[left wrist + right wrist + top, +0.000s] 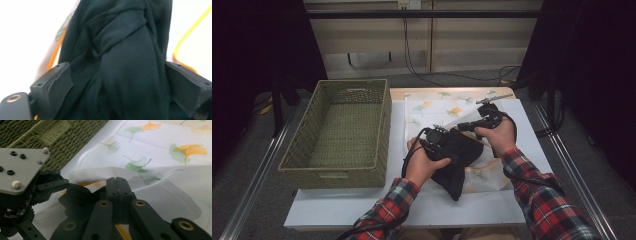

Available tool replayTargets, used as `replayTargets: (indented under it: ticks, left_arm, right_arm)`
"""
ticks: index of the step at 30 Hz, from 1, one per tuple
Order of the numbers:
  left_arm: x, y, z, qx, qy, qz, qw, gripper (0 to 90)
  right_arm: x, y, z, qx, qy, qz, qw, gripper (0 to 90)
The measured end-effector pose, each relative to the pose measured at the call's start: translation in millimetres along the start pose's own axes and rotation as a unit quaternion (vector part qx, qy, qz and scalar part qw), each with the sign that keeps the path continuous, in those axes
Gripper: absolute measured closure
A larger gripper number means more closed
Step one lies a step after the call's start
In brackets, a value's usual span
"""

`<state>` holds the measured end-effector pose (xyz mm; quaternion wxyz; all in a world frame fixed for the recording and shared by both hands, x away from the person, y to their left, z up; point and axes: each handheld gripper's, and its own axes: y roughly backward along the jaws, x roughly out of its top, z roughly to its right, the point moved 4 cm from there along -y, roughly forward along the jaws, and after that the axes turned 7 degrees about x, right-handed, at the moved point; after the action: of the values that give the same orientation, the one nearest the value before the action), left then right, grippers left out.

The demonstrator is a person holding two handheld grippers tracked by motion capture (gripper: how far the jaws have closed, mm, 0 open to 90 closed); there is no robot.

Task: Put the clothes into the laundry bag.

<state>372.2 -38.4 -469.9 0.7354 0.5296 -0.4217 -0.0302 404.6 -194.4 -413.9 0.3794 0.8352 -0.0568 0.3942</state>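
Desk, white top, carries everything. Woven green basket sits at its left side, open and hollow. Beside it on the right lies a white cloth printed with ginkgo leaves, partly rumpled. On that cloth, near the middle of the desk, rests a black garment, bunched and folded over itself.

Left claw sits at the garment's left edge; jaws spread wide, the black fabric bulging between them in the left gripper view, pads not pressing on it. Right claw lies just above the garment, jaws pressed together, with a fold of the white cloth nipped at their tips. The two claws are close together.
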Motion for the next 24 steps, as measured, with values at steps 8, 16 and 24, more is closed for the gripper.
replayTargets:
  ticks: [8,16,24]
  left_arm:
    - [-14.4,-10.9,2.2,-0.008,0.004,-0.039,0.9992,12.5]
    - [-18.3,-13.7,5.9,-0.002,0.005,-0.055,0.9985,52.2]
    - [-13.6,-7.3,4.1,-0.009,0.048,-0.05,0.9975,68.5]
  right_arm:
    - [-0.2,0.6,0.3,-0.003,0.0,-0.001,1.0,90.0]
    - [-0.7,1.6,1.5,-0.001,0.0,0.0,1.0,90.0]
    - [-1.3,0.5,1.6,0.001,-0.002,0.0,1.0,90.0]
